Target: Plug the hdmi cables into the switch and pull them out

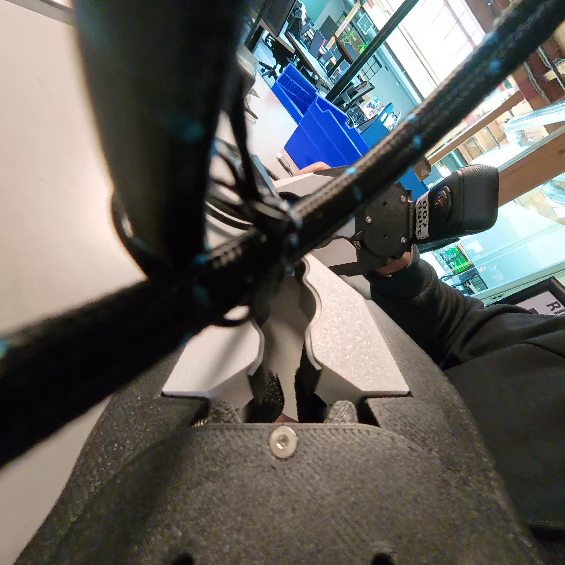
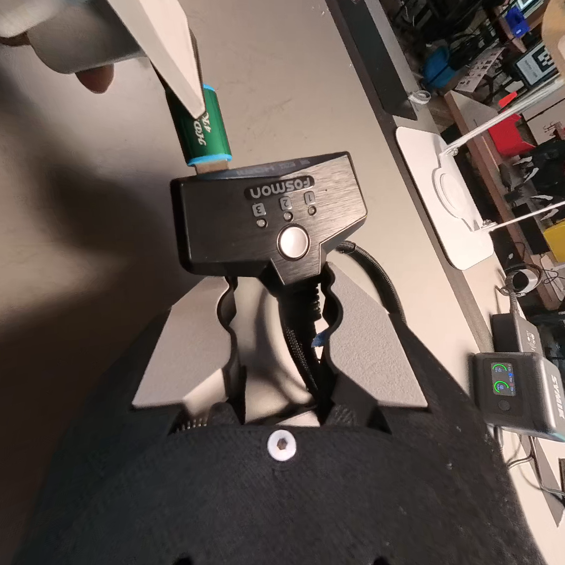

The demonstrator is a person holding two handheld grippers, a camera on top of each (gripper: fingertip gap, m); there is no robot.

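Observation:
In the right wrist view a black HDMI switch [image 2: 269, 214] with three numbered lights and a round button lies over the pale table [image 2: 290, 76]. My right gripper [image 2: 278, 287] is shut on the switch's narrow rear neck, where its braided cable [image 2: 376, 275] comes out. A green HDMI plug [image 2: 208, 131] with blue rings has its metal tip in the switch's far-left port. My left gripper's grey finger [image 2: 180, 61] presses on that plug. In the left wrist view my left gripper [image 1: 284, 275] is nearly closed, and black braided cables [image 1: 397, 143] hide the plug.
Blue bins [image 1: 321, 131] stand on the table behind. A white lamp base [image 2: 443, 195] and a grey power unit with a lit screen [image 2: 516, 394] sit to the right. A black-sleeved arm [image 1: 443, 321] holds the right gripper [image 1: 382, 226]. Tip to tip, the grippers are about 8 centimetres apart.

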